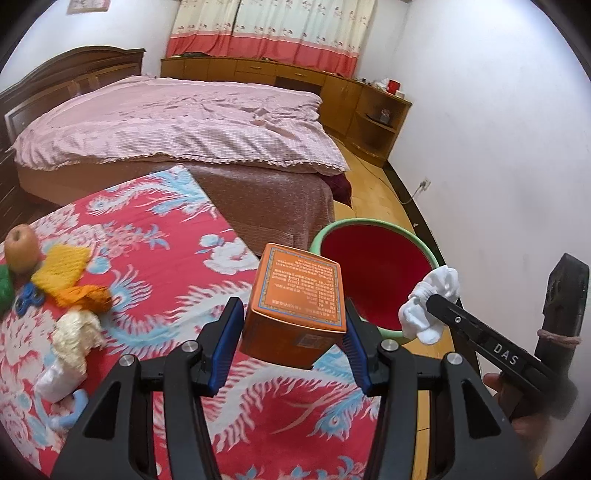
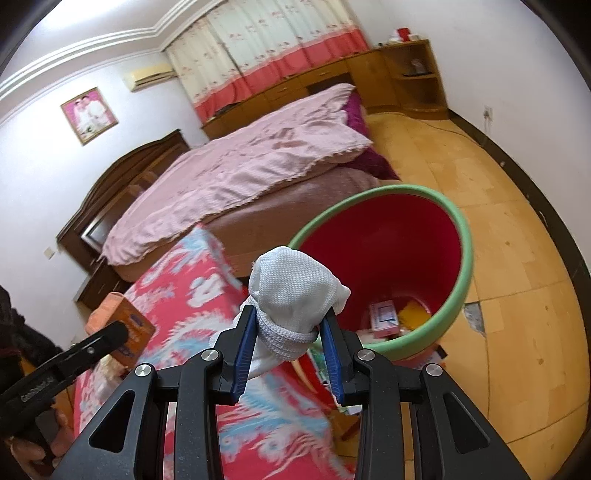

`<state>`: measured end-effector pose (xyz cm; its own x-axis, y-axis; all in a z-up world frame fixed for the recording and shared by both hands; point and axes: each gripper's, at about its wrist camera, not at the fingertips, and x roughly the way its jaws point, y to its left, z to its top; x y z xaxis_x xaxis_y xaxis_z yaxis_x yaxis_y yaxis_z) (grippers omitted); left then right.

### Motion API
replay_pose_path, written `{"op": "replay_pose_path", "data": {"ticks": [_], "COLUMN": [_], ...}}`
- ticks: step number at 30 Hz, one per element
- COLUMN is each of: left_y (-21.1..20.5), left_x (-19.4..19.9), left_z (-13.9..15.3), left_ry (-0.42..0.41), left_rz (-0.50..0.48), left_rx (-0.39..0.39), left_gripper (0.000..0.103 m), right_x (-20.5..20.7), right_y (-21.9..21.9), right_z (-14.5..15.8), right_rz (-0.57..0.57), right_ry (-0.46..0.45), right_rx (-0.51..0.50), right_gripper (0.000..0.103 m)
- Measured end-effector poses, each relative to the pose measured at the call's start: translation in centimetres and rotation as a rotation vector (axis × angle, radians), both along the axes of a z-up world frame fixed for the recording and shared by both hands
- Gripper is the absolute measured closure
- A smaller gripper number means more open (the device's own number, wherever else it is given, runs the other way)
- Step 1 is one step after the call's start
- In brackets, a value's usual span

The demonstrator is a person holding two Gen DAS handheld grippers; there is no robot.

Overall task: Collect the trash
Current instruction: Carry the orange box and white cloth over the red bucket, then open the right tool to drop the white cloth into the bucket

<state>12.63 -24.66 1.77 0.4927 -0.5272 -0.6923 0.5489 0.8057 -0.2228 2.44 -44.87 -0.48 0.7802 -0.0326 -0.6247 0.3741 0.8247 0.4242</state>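
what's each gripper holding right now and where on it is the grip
Left gripper: orange box, fingers clamped on its two opposite sides at the near end. Right gripper: white sock, pinched across its ribbed cuff.

White walls (image 1: 480, 129), wooden floor (image 2: 498, 258) — pink-covered bed (image 1: 177, 122), curtains (image 1: 269, 33) behind.

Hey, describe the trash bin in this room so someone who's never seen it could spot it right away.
Start at the big bed with the pink cover, then look to the wooden floor near its foot, beside the table with the red dragon-print cloth. The bin stands there: a round bucket, red inside with a pale green rim, the only open container around.
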Motion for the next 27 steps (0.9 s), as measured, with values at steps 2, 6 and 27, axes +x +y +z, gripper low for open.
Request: {"op": "replay_pose_path", "data": {"ticks": [2, 6, 27], "left_y": [-0.8, -2.8, -10.7], "left_x": [0.3, 1.0, 2.4], "left_z": [-0.2, -1.0, -4.8], "left_ry": [0.003, 0.02, 0.08], "left_rz": [-0.012, -0.045, -0.185], "left_rx": [0.005, 0.016, 0.067], "left_gripper": [0.05, 0.05, 0.05], "right_x": [0.1, 0.4, 0.4], "right_y": [-0.9, -2.5, -7.1], "right_z": [-0.5, -1.6, -3.6], "right_rz": [-0.016, -0.047, -0.15], "right_ry": [0.011, 0.039, 0.071], "right_rx": [0.005, 0.012, 0.008], "right_gripper": [0.068, 0.067, 0.058]}}
